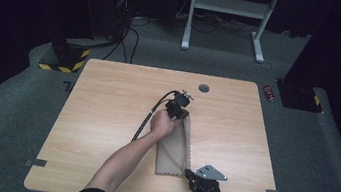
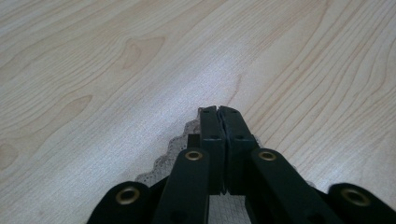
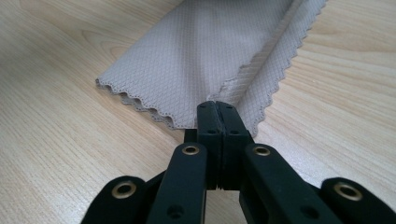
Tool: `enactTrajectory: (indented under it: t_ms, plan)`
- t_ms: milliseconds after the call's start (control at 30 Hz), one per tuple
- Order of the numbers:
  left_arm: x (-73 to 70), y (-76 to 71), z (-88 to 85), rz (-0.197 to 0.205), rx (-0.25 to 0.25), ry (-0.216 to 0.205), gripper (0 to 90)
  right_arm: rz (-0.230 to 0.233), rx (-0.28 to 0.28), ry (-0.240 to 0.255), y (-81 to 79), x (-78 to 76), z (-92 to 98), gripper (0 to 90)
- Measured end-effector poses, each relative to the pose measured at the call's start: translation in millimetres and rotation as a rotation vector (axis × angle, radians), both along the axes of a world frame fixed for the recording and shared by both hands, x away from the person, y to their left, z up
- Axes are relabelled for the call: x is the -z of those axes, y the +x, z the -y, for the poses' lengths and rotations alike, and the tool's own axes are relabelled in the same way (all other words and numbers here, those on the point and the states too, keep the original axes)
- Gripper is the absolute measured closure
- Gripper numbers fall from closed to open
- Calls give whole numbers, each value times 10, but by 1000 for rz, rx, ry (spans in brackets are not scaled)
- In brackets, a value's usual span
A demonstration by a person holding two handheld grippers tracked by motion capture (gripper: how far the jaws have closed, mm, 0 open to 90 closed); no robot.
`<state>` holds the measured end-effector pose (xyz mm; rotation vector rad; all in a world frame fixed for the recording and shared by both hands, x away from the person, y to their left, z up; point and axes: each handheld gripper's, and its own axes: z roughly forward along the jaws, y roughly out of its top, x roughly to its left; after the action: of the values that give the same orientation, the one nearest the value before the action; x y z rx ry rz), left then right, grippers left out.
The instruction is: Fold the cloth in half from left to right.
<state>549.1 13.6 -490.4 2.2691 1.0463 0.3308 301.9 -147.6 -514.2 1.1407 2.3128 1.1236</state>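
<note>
Beige cloth [image 1: 174, 149], one, folded on my table [image 1: 105, 117]: left tongs [image 2: 218, 111] pinch its twelve-o'clock end, right tongs [image 3: 217, 106] its five-o'clock corner.

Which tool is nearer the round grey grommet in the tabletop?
Left. The left tool sits at the cloth's far end, just short of the grommet; the right tool is at the cloth's near corner.

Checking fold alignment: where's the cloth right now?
In the high view the beige cloth lies folded lengthwise just right of the table's middle, stretched between the left gripper at its far end and the right gripper at its near corner.
</note>
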Motion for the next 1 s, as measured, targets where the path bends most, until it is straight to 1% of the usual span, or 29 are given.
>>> enactTrajectory:
  t_ms: [33, 67, 133, 233, 300, 333, 367, 400, 433, 467, 500, 533, 567, 600, 633, 700, 733, 800, 867, 900, 933, 967, 1000]
  plan:
    - [-2, -1, 2, 1, -13, -8, 762, -12, 1, 1, 10, 4, 8, 842]
    - [-17, -4, -7, 6, -22, -11, 698, -13, 7, 0, 14, 8, 19, 813]
    - [-80, -32, -40, 38, -41, -33, 603, 3, 27, 13, -10, -11, 55, 777]
    - [-216, -100, -140, 76, -63, -67, 543, 31, 63, 36, -21, -64, 135, 747]
    - [-287, -166, -244, 83, -70, -86, 521, 29, 69, 36, 15, -82, 172, 730]
    - [-315, -229, -336, 84, -77, -92, 510, 25, 68, 33, 40, -85, 177, 724]
    - [-312, -273, -378, 76, -85, -106, 492, 22, 61, 20, 82, -84, 177, 718]
    - [-304, -316, -428, 73, -85, -110, 487, 21, 58, 13, 103, -80, 174, 715]
    - [-279, -395, -500, 58, -87, -110, 482, 21, 52, 6, 126, -76, 174, 709]
    - [-256, -446, -543, 54, -89, -107, 471, 14, 47, 2, 153, -70, 167, 704]
    - [-212, -536, -607, 46, -90, -104, 469, 13, 41, -6, 168, -64, 164, 701]
    - [-187, -590, -644, 41, -89, -95, 466, 8, 39, -22, 185, -50, 158, 699]
    - [-187, -590, -644, 41, -89, -95, 459, 8, 39, -22, 185, -50, 158, 699]
    - [-132, -707, -707, 29, -87, -94, 459, 5, 35, -30, 195, -40, 158, 698]
    - [-74, -843, -762, 18, -74, -83, 451, -1, 31, -55, 215, 4, 182, 694]
    - [-20, -1009, -805, 3, -60, -92, 437, -13, 36, -62, 212, 34, 210, 691]
    - [-4, -1095, -821, -2, -48, -106, 435, -18, 36, -67, 207, 50, 229, 690]
    - [17, -1259, -829, 16, -27, -105, 431, -17, 38, -68, 190, 74, 261, 691]
    - [33, -1397, -813, 24, -14, -104, 421, -24, 42, -72, 181, 66, 276, 690]
    - [33, -1397, -813, 24, -14, -104, 420, -24, 42, -72, 181, 66, 276, 690]
    - [50, -1508, -785, 45, -9, -95, 419, -18, 45, -72, 182, 52, 284, 688]
    - [50, -1508, -785, 45, -9, -95, 415, -18, 45, -72, 182, 52, 284, 688]
    - [68, -1571, -763, 60, -7, -80, 415, -13, 41, -69, 186, 44, 287, 687]
